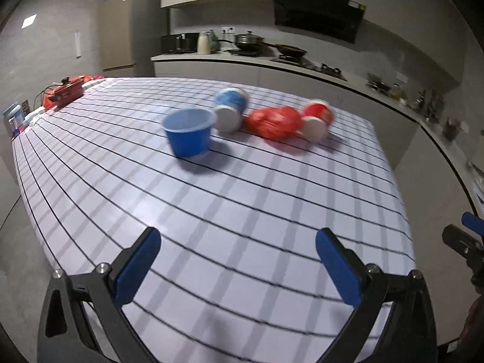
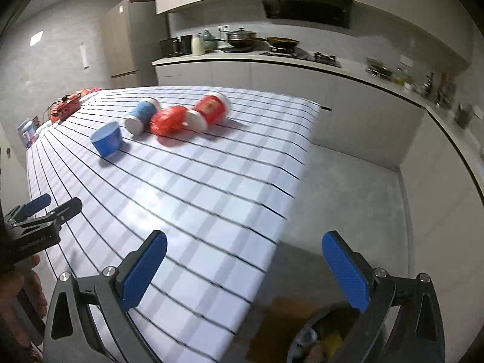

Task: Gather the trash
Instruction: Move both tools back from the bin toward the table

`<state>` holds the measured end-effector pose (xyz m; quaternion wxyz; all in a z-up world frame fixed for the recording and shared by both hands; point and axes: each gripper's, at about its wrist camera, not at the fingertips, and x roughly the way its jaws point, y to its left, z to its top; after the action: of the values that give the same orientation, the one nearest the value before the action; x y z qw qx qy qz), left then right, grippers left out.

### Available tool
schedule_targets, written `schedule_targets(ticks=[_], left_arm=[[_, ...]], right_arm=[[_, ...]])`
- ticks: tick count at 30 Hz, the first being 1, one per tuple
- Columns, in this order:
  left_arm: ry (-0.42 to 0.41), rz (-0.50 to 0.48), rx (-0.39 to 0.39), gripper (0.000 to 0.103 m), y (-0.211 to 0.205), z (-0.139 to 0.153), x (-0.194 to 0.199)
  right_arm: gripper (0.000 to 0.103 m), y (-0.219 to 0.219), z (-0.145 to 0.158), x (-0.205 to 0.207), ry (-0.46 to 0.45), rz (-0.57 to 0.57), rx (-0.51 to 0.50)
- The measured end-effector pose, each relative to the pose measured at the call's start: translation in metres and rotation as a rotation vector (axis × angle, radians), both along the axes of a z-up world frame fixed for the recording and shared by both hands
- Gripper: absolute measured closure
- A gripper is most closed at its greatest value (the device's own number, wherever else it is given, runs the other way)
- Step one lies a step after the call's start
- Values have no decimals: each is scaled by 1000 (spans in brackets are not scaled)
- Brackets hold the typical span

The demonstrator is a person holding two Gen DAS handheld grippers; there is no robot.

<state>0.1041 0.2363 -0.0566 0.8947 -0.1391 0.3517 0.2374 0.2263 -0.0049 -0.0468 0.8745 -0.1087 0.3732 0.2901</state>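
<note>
On the striped table an upright blue cup stands at the far side. Beside it lie a blue-and-white cup, a crumpled red bag and a red-and-white cup. The same items show in the right wrist view: blue cup, lying blue cup, red bag, red cup. My left gripper is open and empty over the near table. My right gripper is open and empty over the table's right edge, above a trash bin on the floor.
A red device and small boxes sit at the table's far left end. A kitchen counter with pots runs behind and to the right. Grey floor lies right of the table.
</note>
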Motion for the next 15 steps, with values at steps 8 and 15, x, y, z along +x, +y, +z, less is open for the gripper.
schedule_targets(ticks=[8, 15], left_arm=[[9, 38, -28, 4, 77, -16, 27], [7, 36, -40, 4, 110, -24, 49]], right_arm=[[8, 98, -4, 22, 7, 41, 13], [10, 150, -12, 42, 20, 34, 25]])
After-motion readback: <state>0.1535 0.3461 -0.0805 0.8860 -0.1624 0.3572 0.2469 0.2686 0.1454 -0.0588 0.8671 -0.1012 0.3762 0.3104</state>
